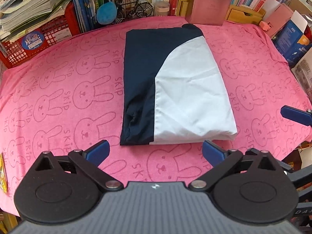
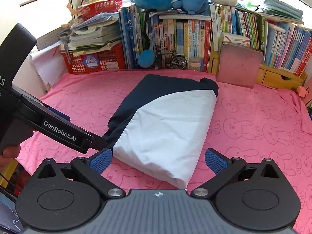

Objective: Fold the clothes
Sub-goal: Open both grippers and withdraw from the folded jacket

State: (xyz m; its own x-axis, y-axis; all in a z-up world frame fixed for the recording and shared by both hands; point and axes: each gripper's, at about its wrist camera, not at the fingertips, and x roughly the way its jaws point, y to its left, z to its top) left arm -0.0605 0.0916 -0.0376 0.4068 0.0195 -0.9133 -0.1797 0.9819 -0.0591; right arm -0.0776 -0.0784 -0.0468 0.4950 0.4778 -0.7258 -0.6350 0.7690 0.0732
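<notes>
A navy and white garment (image 1: 171, 89) lies folded into a neat rectangle in the middle of the pink rabbit-print towel (image 1: 58, 101). My left gripper (image 1: 156, 153) hovers just in front of its near edge, open, with nothing between its blue pads. In the right wrist view the same garment (image 2: 165, 124) lies ahead, its white near corner reaching between the fingers of my right gripper (image 2: 159, 160), which is open and holds nothing. The left gripper's black body (image 2: 58, 128) juts in from the left beside the garment's navy side.
Books (image 2: 175, 33), a red basket (image 2: 93, 60) with stacked papers, a model bicycle (image 1: 134, 7), a blue plush (image 1: 106, 12) and a pink box (image 1: 208, 4) line the far edge. A wooden drawer box (image 2: 278, 76) stands at the back right. The towel's right edge drops off near cardboard boxes (image 1: 292, 42).
</notes>
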